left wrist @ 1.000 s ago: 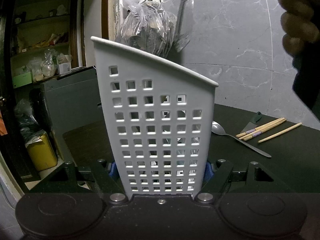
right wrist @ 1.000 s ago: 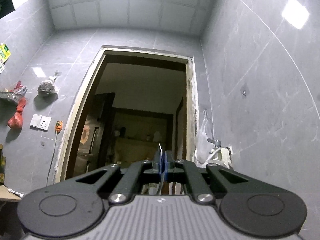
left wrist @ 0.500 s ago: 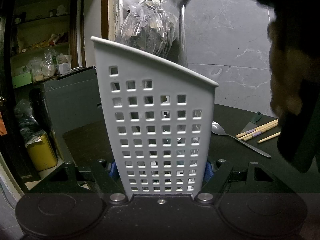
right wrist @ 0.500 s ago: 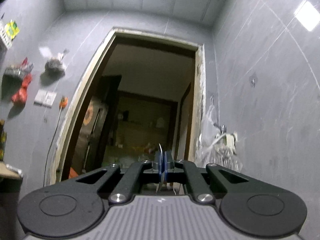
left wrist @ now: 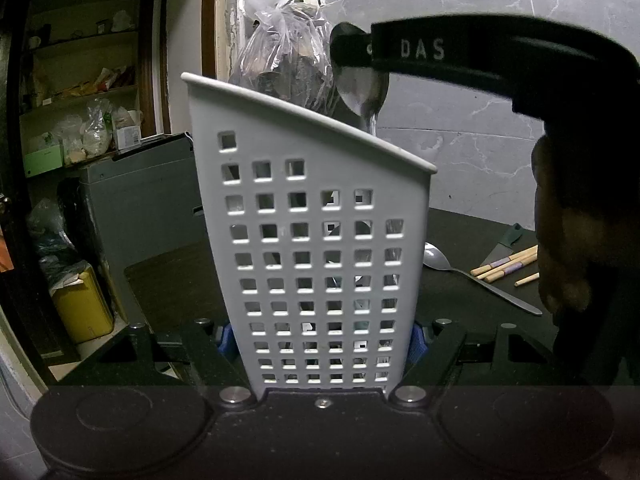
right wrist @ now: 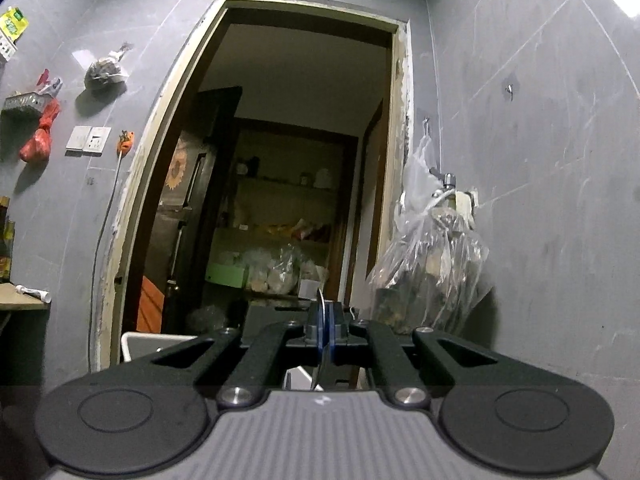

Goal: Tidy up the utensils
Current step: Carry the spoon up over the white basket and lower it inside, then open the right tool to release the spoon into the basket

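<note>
Grey marbled wall tiles [left wrist: 500, 128] back a dark worktop [left wrist: 176, 280], and an open doorway [right wrist: 280, 160] shows cluttered shelves in a dim room beyond. We hold a tool in each hand.

Our left tongs [left wrist: 322, 332] pinch the base of a tall white plastic utensil caddy with square holes and a slanted rim [left wrist: 320, 248]. Blue pads press its two lower sides, and it stands upright on the worktop, filling the middle of the left wrist view.

Above the lower right end of the rim, a shiny steel spoon held bowl-up [left wrist: 362, 92] hangs upright behind the caddy wall. Its handle drops out of sight behind the rim. Our right tongs [left wrist: 352, 52] reach in from the right as a dark bar and cover the upper part of the spoon's bowl. Our right hand [left wrist: 568, 248] shows as a dark blur at the right edge.

From the right wrist view, those tongs [right wrist: 323, 330] are pressed together on the thin edge of the spoon, seen as a sliver between blue pads. The caddy's white rim peeks out just below them.

To the right of the caddy, a second steel spoon [left wrist: 476, 276] lies on the worktop. Beyond it lie wooden chopsticks [left wrist: 504, 266] and a green-handled knife [left wrist: 504, 242]. A clear plastic bag [left wrist: 280, 56] hangs on the wall behind.
</note>
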The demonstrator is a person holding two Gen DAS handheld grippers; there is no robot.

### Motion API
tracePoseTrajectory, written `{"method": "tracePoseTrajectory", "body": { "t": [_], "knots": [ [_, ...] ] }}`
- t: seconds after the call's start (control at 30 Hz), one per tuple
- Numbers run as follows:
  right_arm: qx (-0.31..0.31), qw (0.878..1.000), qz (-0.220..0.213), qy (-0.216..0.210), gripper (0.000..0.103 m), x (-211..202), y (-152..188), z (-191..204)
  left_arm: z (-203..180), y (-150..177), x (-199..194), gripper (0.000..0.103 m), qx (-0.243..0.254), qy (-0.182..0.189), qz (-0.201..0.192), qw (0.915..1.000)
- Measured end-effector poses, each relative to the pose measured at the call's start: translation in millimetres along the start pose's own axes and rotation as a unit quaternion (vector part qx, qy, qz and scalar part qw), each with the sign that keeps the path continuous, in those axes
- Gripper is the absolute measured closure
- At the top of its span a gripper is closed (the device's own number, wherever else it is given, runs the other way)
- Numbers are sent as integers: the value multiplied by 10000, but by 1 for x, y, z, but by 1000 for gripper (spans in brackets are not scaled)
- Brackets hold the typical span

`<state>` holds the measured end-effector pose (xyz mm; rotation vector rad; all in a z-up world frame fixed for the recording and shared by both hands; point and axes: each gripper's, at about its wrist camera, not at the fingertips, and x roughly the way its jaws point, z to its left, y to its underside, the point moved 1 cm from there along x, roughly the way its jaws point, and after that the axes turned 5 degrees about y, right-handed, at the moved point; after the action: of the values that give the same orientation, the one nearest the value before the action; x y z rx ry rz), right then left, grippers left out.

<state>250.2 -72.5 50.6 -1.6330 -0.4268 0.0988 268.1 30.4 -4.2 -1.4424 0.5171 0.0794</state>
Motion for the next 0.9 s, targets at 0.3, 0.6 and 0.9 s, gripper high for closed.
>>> {"method": "tracePoseTrajectory", "body": {
  "t": [0.3, 0.6, 0.9],
  "knots": [
    [-101, 9995, 243, -175, 99, -1, 7, 3, 0, 0, 0, 27, 2, -1, -1, 10000],
    [-169, 9986, 430, -265, 90, -3, 10, 2, 0, 0, 0, 27, 0, 2, 1, 10000],
    [-141, 9996, 233, -75, 46, -13, 4, -10, -1, -1, 1, 27, 2, 13, 1, 10000]
  ]
}}
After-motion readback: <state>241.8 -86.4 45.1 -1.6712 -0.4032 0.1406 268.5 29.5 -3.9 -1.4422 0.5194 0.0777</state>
